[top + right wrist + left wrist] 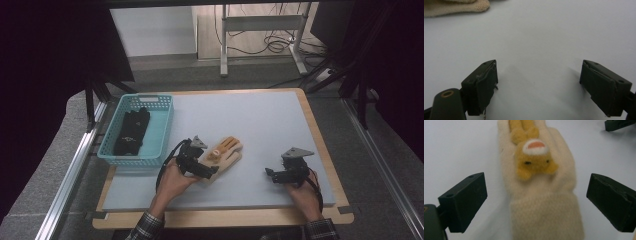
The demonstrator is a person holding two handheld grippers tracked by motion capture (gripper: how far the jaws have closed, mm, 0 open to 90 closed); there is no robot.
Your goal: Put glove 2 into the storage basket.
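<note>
A cream knitted glove (227, 157) with a yellow bear figure on its back lies flat on the pale grey mat, near the middle. My left gripper (202, 170) is at its cuff end, open. In the left gripper view the glove (541, 195) lies between the two wide-apart jaws, cuff towards the camera, the bear (534, 157) on its back. My right gripper (274, 175) hovers open over bare mat to the glove's right. A corner of the glove (456, 6) shows at the top left of the right gripper view, far from those jaws.
A teal plastic basket (162, 135) stands at the mat's left edge with dark gloves (132, 131) lying inside. The mat (260, 120) rests on a wooden board. Black curtains, a metal rail on the left and table legs with cables lie beyond.
</note>
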